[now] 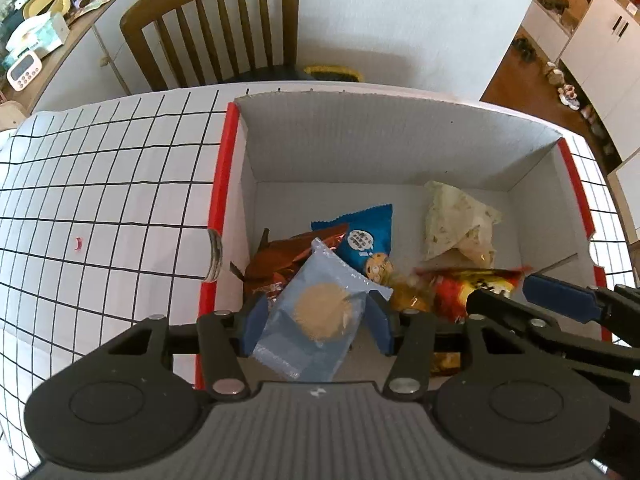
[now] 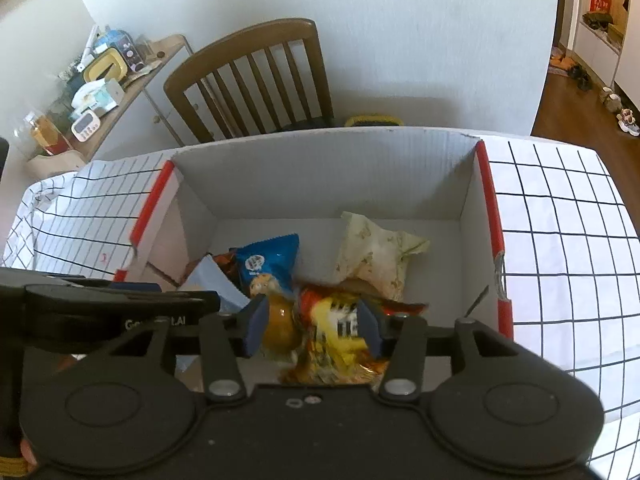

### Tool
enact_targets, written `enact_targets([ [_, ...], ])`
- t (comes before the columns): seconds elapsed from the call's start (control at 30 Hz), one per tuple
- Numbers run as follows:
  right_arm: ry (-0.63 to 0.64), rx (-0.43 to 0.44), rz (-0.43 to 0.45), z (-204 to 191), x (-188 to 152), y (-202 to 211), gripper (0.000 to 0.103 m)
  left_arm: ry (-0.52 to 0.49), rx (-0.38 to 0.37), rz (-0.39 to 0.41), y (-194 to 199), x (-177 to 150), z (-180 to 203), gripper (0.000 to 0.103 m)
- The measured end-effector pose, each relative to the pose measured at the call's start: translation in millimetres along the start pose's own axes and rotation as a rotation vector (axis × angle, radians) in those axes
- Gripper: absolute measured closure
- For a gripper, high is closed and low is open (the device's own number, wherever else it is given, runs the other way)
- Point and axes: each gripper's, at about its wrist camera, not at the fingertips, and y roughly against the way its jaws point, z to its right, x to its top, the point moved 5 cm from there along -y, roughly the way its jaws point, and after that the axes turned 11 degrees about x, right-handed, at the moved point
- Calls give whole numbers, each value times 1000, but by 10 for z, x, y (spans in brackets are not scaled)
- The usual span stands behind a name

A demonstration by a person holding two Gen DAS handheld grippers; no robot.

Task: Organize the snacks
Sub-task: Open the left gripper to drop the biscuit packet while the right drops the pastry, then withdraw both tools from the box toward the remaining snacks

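Note:
A white cardboard box [image 1: 360,140] with red edges stands on the grid tablecloth and holds several snack packets. My left gripper [image 1: 316,320] is inside the box, its blue pads wide apart on either side of a clear blue packet with a round biscuit [image 1: 320,312]. My right gripper [image 2: 312,328] is inside the box too, its pads wide apart around a yellow and red packet [image 2: 336,328]. In the box also lie a blue cookie packet [image 1: 366,240], a brown packet [image 1: 288,260] and a pale green packet [image 1: 456,220].
The white tablecloth with black grid lines [image 1: 100,200] spreads left and right of the box. A wooden chair [image 1: 216,28] stands behind the table. A cluttered side shelf [image 1: 44,32] is at the far left. The right gripper shows at the left view's right edge [image 1: 560,300].

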Motion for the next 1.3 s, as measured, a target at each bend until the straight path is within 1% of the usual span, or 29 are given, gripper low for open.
enact_targets([
  [0.03, 2, 2, 3, -11, -5, 26, 53, 2, -1, 4, 29, -8, -13, 44],
  [0.07, 3, 3, 7, -22, -6, 54, 53, 4, -6, 10, 64, -21, -27, 43],
  [0.3, 21, 8, 37, -117, -42, 272, 50, -9, -22, 55, 316, -121, -84, 43],
  [0.43, 24, 13, 62, -150, -80, 411, 41, -11, -33, 85, 489, -206, -113, 43],
  [0.67, 39, 30, 100, -220, -177, 671, 38, -25, -54, 143, 798, -395, -143, 43],
  [0.73, 44, 35, 111, -243, -218, 745, 33, -31, -66, 155, 878, -455, -149, 43],
  [0.87, 56, 47, 130, -308, -313, 878, 31, -54, -75, 191, 1029, -589, -145, 43],
  [0.97, 62, 63, 144, -342, -378, 977, 29, -60, -89, 216, 1147, -683, -158, 43],
  [1.03, 68, 72, 157, -375, -435, 1055, 25, -65, -100, 231, 1223, -754, -174, 43],
  [1.27, 72, 128, 181, -516, -625, 1279, 23, -83, -118, 276, 1447, -1005, -243, 42],
  [1.3, 71, 133, 186, -533, -651, 1307, 20, -87, -119, 283, 1474, -1040, -252, 43],
])
